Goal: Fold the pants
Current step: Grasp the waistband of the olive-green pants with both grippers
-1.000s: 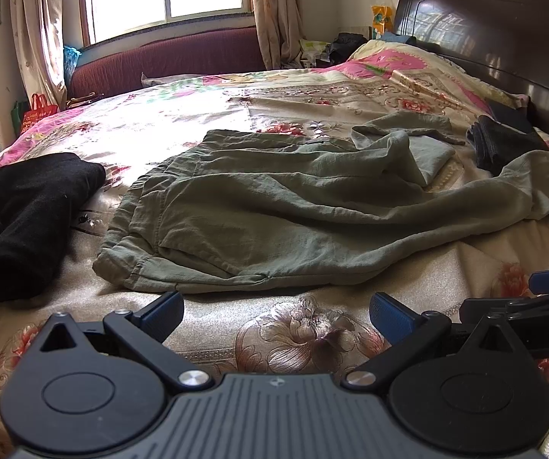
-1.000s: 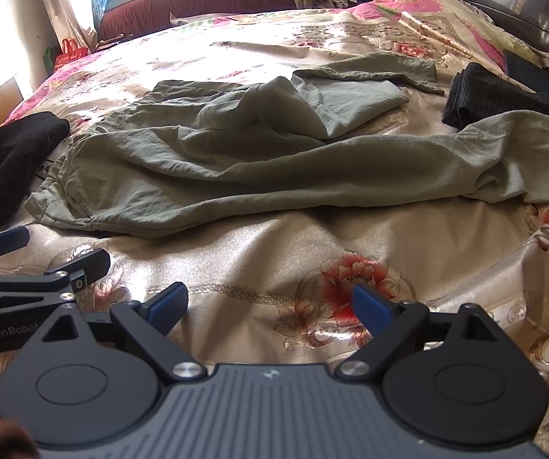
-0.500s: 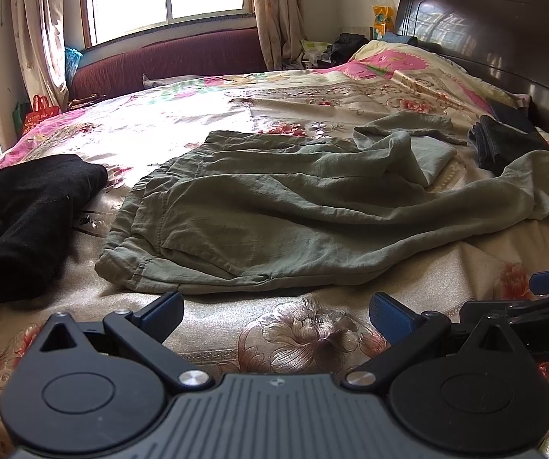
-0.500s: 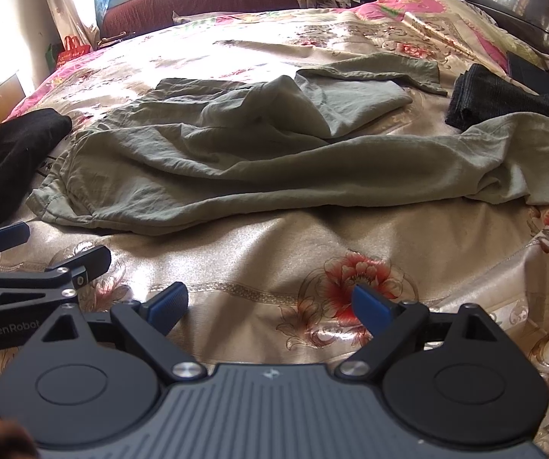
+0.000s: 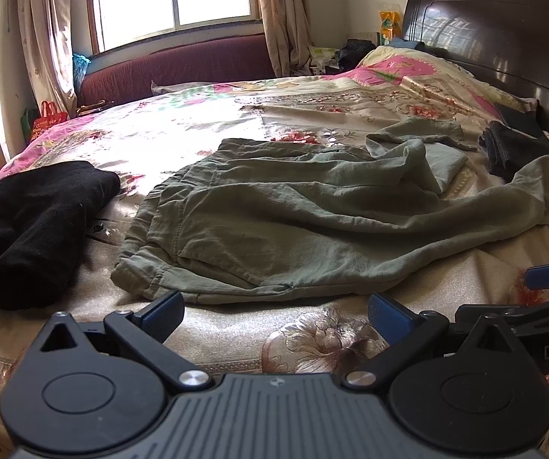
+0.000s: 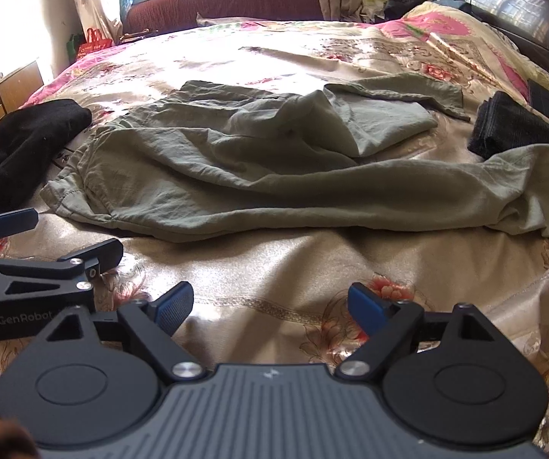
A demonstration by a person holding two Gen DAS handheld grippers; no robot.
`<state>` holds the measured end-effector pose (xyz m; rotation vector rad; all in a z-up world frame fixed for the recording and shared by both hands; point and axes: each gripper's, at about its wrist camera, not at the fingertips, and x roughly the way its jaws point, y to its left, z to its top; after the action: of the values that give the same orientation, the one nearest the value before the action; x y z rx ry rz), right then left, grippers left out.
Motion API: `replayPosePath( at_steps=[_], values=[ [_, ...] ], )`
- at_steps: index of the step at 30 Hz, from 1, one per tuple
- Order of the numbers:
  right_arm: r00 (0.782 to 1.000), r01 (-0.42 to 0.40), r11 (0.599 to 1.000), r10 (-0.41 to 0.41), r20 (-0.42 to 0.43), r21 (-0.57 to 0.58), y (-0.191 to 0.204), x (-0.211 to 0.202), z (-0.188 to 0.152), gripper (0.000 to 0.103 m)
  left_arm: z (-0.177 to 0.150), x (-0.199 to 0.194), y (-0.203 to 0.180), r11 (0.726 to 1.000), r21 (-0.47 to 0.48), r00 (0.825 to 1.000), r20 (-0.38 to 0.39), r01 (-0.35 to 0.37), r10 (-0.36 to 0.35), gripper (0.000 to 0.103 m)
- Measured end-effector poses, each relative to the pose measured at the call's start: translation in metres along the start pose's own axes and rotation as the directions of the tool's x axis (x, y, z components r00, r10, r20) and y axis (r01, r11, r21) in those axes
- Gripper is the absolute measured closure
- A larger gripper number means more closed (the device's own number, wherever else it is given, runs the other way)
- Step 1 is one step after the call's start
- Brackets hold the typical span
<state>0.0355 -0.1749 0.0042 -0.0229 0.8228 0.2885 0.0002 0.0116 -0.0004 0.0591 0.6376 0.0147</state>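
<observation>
Lying rumpled on the floral bedspread just ahead of both grippers, the green pants run out of frame on the right, one leg end cut off. Left gripper and right gripper hover released, empty. Since a second ago both have edged closer to the pants.

A: The pants run out past the right edge of the left view, so one leg's end is cut off; the black bundle is clipped at the left edge.

B: In the right view the other gripper is cropped at the left; the clutter at upper right is too small to tell.
</observation>
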Motion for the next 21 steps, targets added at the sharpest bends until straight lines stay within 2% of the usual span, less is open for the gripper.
replayPosePath(
  at_steps=[8, 12, 18, 20, 21],
  values=[
    [0.998, -0.028, 0.991, 0.034, 0.045, -0.128, 0.017, 0.012, 0.018, 0.016, 0.015, 0.021, 0.051, 0.995, -0.041, 0.996, -0.001, -0.09, 0.09, 0.0],
    [0.996, -0.076, 0.975, 0.086, 0.039, -0.21, 0.032, 0.024, 0.029, 0.016, 0.024, 0.044, 0.072, 0.994, -0.01, 0.994, -0.018, -0.111, 0.11, 0.0],
    [0.99, -0.124, 0.916, 0.143, 0.021, -0.381, 0.062, 0.044, 0.039, 0.017, 0.025, 0.073, 0.083, 0.994, 0.089, 0.995, -0.081, -0.057, 0.064, 0.0],
    [0.988, -0.131, 0.892, 0.154, 0.018, -0.432, 0.07, 0.049, 0.042, 0.017, 0.022, 0.078, 0.085, 0.993, 0.109, 0.992, -0.114, -0.032, 0.045, 0.02],
    [0.988, -0.132, 0.882, 0.156, 0.016, -0.452, 0.073, 0.052, 0.044, 0.017, 0.02, 0.08, 0.087, 0.993, 0.113, 0.992, -0.123, -0.018, 0.032, 0.02]
  ],
)
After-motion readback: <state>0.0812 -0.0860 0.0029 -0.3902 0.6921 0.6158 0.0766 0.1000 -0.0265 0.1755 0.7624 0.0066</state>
